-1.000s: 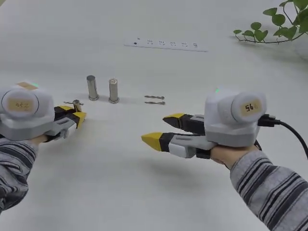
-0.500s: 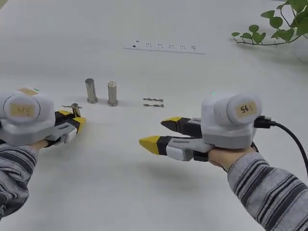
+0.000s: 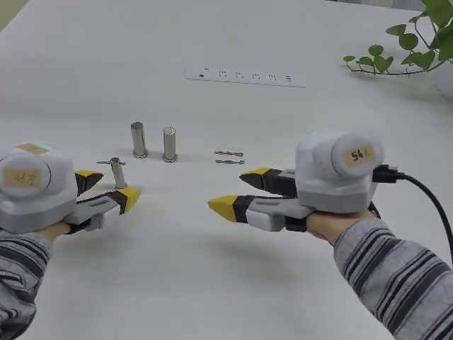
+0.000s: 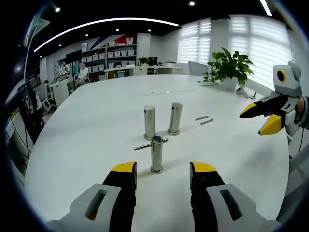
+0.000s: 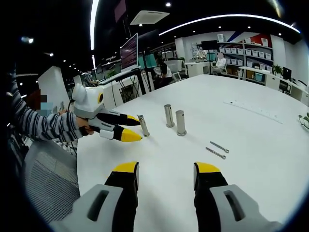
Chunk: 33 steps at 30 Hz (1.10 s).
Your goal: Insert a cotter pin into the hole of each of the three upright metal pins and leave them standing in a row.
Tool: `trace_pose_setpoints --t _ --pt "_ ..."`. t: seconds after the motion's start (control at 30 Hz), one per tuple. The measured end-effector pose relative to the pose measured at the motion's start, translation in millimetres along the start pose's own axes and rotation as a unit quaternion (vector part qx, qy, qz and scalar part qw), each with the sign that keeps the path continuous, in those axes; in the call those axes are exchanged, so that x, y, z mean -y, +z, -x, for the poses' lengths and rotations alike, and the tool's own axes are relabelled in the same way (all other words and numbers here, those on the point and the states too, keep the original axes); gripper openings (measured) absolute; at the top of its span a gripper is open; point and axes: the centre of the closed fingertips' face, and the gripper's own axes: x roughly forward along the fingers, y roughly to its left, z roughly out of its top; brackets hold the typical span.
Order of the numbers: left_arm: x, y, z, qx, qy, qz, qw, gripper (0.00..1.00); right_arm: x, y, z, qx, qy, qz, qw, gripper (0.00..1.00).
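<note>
- The left gripper [image 4: 163,167] is held low over the white table [image 3: 212,283], with its jaws spread apart and nothing gripped.
- The first pin [image 4: 156,153] is seen standing upright on the table just ahead of the gap between the yellow jaw tips; it is touched by neither jaw.
- A cotter pin [image 4: 144,145] is seated through the hole near the top of the first pin and sticks out mostly to one side.
- A second pin [image 3: 138,139] and a third pin [image 3: 170,144] are set upright side by side a little farther back. They are near each other but apart, and no cotter pin is seen in either.
- Two loose cotter pins [image 3: 228,157] are laid flat and parallel on the table, to the right of the third pin in the head view and well apart from it.
- The right gripper [image 3: 232,189] is held just above the table, near the loose cotter pins but short of them. Its jaws are parted and nothing is held between them.
- A white power strip [image 3: 244,75] is placed at the far side of the table.
- A leafy plant [image 3: 417,42] is seen at the far right corner.
</note>
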Motion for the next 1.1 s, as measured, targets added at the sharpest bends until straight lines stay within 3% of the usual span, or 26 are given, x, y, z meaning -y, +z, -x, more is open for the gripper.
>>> trace_pose_setpoints --t 0.37,0.5,0.63,1.1 --pt "8.3 13.5 22.5 0.019 0.004 -0.022 0.9996 0.68 13.1 26.0 -22.3 0.007 -0.009 0.033 0.9994 0.39" --pt "8.6 12.2 27.0 0.015 0.008 -0.032 0.9993 0.71 16.7 34.5 -35.2 0.012 -0.008 0.037 0.9992 0.38" --pt "13.0 10.6 30.8 0.02 -0.002 -0.013 0.9997 0.77 17.2 38.9 -48.4 0.012 -0.008 0.037 0.9992 0.38" --pt "12.7 16.3 42.0 0.037 0.001 -0.001 0.9993 0.84 28.6 45.7 -104.1 0.029 -0.023 0.022 0.9991 0.29"
